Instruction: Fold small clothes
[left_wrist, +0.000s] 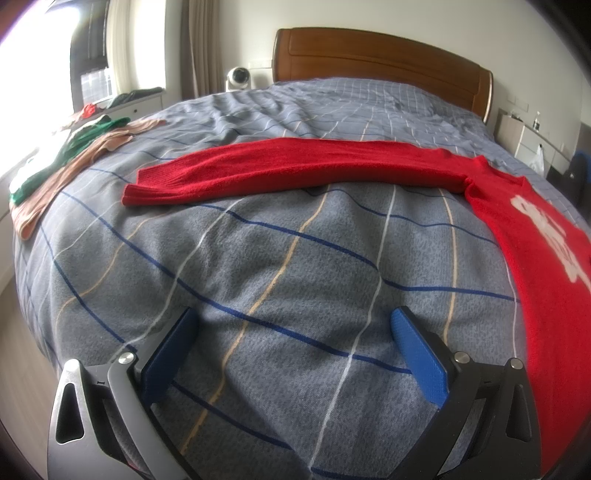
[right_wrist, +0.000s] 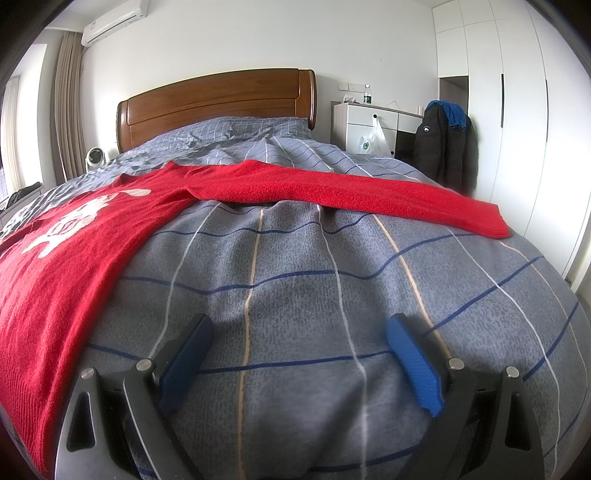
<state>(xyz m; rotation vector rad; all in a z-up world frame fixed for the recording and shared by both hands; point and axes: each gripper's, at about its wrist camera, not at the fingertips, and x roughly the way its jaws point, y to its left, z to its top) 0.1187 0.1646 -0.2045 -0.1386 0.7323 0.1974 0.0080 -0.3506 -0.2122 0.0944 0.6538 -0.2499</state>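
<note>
A red sweater (left_wrist: 546, 280) with a white print lies flat on the grey checked bedspread (left_wrist: 280, 266). In the left wrist view its body is at the right and one sleeve (left_wrist: 295, 166) stretches out to the left. In the right wrist view the sweater's body (right_wrist: 62, 258) is at the left and the other sleeve (right_wrist: 362, 192) stretches to the right. My left gripper (left_wrist: 293, 326) is open and empty over bare bedspread, short of the sleeve. My right gripper (right_wrist: 299, 332) is open and empty over the bedspread (right_wrist: 295, 295), short of its sleeve.
A pile of green and beige clothes (left_wrist: 62, 158) lies at the bed's left edge. A wooden headboard (left_wrist: 380, 62) stands at the far end. A white nightstand (right_wrist: 365, 125), a dark jacket (right_wrist: 443, 147) and white wardrobes (right_wrist: 524, 110) stand to the right.
</note>
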